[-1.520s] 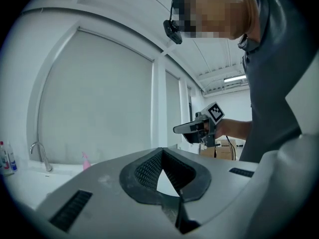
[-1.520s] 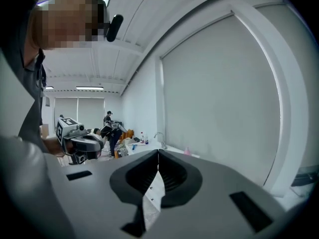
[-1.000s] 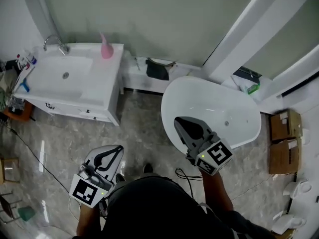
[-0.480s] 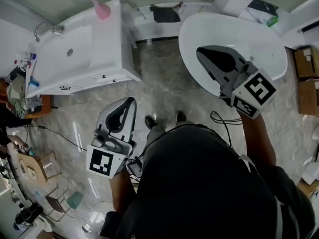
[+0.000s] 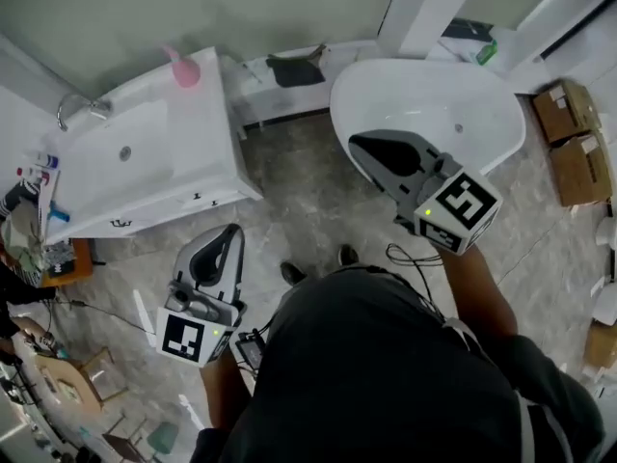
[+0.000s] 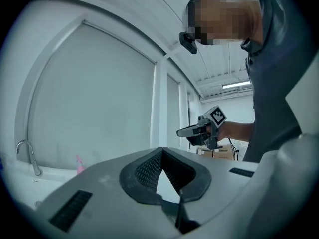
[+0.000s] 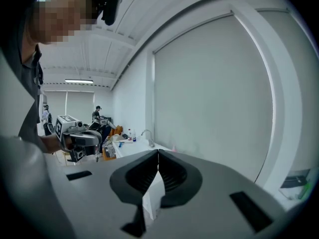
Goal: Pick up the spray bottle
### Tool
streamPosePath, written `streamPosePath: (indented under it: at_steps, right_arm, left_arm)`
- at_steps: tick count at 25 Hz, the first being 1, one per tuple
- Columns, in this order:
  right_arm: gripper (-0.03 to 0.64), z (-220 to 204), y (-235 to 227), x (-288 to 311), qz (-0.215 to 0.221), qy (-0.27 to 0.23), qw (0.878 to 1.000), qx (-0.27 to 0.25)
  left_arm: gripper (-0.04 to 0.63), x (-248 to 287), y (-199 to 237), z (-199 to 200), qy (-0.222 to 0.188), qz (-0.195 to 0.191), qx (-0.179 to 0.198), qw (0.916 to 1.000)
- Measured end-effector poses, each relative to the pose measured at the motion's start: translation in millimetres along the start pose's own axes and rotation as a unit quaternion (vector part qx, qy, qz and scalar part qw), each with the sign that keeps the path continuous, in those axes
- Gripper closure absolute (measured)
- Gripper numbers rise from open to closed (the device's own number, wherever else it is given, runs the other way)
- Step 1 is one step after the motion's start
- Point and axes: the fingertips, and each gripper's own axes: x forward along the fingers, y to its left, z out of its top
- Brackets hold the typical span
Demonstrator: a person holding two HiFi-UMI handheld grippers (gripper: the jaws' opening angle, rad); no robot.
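I read both the left gripper [image 5: 229, 234] and the right gripper [image 5: 359, 145] with jaws closed tip to tip and nothing between them. The pink spray bottle [image 5: 183, 68] stands upright on the back corner of the white washbasin unit [image 5: 198, 148], well apart from both grippers.
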Motion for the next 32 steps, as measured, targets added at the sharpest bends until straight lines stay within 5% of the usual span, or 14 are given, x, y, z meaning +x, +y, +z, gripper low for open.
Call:
streamPosePath:
  at_steps: [3,6,15,32]
  right_arm:
    - [0.609,-2.1,16.7,18.5,-0.013,0.005,1.000,-0.021]
    - [0.609,-13.9,47.4,28.8,-0.015,0.010,1.000,0.006]
    - [0.609,-1.2,42.5,43.5,-0.023,0.003,1.000,-0.004]
    - [0.609,0.0,-61.1,71.6,0.036,-0.017,0.999,0.010]
  left_arm:
    - [0.592,-20.0,12.7,-14.3,-0.017,-0.004,-0.002,0.9999]
    - [0.592,-49.5,18.7,-24.4,0.014,-0.016,-0.010,0.9997]
    - [0.592,-50.0,46.5,-25.0,0.018,-0.008,-0.024,0.9995]
    - [0.592,41.1,52.6,-21.5,0.050,0.041,-0.017,0.9978]
